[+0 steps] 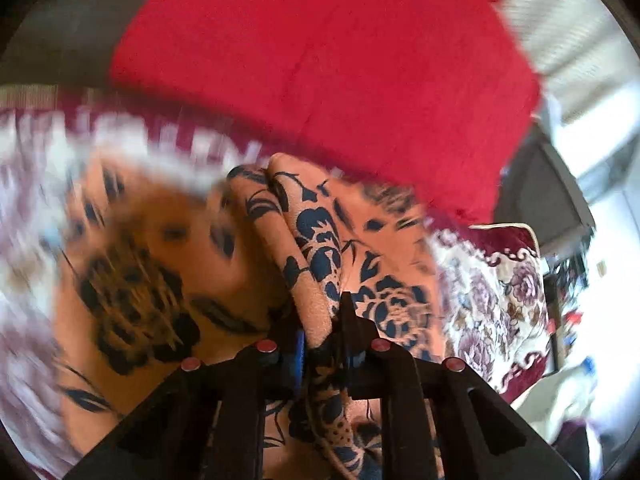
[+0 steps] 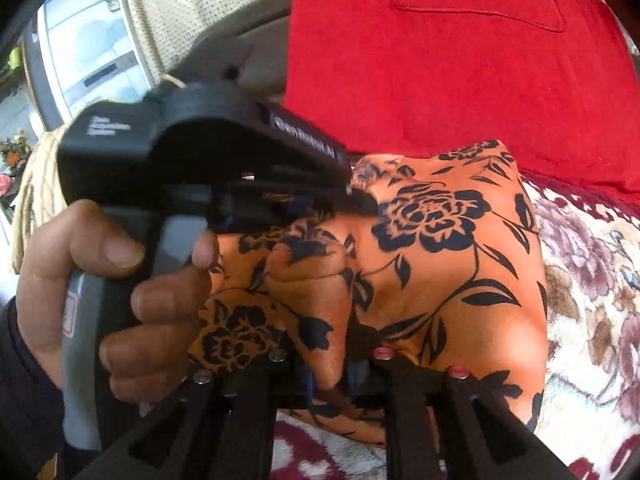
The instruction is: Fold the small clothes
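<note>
Tools [image 1: 320,320] [image 2: 340,364] pinch orange floral cloth [image 2: 440,272].

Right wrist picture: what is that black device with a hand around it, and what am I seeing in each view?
No robot here: a person holds handheld tongs in each hand, each with a camera looking along its fingers. The black device is the left tongs, gripped by the person's hand. Both pictures show an orange floral garment on a flowered blanket, with a red cloth behind. The left tongs and the right tongs are each shut on a fold of the garment.
</note>
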Available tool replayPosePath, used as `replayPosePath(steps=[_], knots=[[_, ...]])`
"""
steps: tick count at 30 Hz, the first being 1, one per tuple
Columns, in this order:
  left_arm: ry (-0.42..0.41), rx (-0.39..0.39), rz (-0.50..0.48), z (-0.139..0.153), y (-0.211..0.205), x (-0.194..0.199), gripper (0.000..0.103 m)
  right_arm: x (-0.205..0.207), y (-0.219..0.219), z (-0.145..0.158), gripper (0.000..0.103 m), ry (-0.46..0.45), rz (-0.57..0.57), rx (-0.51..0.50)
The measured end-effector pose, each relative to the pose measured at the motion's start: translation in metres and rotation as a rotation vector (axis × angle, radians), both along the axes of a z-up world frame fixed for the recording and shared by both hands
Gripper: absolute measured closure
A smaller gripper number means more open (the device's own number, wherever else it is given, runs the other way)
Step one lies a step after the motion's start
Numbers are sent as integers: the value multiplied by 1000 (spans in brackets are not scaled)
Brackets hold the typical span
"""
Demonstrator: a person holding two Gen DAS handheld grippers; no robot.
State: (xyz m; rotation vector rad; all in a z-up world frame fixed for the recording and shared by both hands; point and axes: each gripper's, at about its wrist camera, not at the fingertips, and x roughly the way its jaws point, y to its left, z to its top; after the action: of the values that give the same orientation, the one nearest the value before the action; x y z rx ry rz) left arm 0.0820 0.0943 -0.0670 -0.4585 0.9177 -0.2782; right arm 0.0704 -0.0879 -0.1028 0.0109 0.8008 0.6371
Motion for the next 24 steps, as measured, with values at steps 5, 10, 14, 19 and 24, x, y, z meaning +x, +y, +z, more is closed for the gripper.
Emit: replayPosePath(steps=[5,10,14,19,24], knots=[[-151,155,15,21,32,-39,88,-28,-13,23,23,-44,77,118],[80,154,81,-46,77,-21,88,-50,-28,10,11,-15,64,132],[-35,151,49,-8,67,-29,88,-54,-45,0,11,37,36,119],[47,158,71,-31,82,-24,87,-59,-70,2,11,42,-10,158],[84,74,122,-45,101,-22,70,-52,-87,-1,11,84,-50,180]])
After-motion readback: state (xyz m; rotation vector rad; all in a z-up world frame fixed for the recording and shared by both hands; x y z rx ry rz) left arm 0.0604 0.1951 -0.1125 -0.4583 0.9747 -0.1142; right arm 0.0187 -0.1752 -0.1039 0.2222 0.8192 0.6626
